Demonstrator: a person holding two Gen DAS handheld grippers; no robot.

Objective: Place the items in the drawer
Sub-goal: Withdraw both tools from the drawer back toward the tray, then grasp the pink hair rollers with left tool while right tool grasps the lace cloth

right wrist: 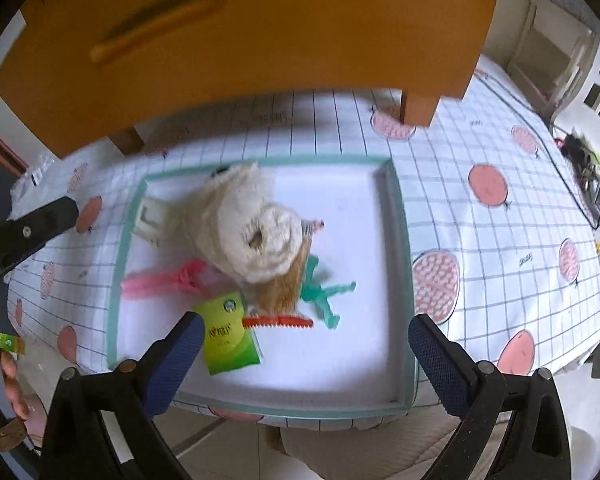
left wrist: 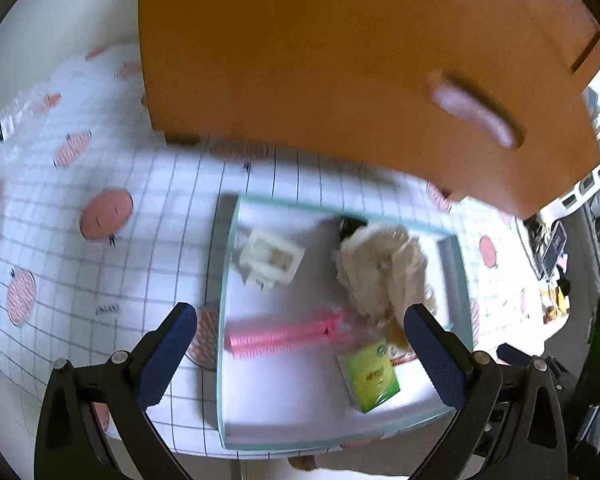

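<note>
There is one tray [right wrist: 396, 200]. In it are one fluffy cream toy [right wrist: 248, 224], one pink comb [right wrist: 160, 282], one green packet [right wrist: 226, 340], one teal plastic piece [right wrist: 324, 296], one snack packet [right wrist: 280, 300] and one white box [left wrist: 270, 258].

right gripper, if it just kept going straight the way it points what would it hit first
Most likely the snack packet lying in the tray, beside the green packet and under the fluffy white toy. The right gripper is open and empty; depth is hard to judge here.
</note>
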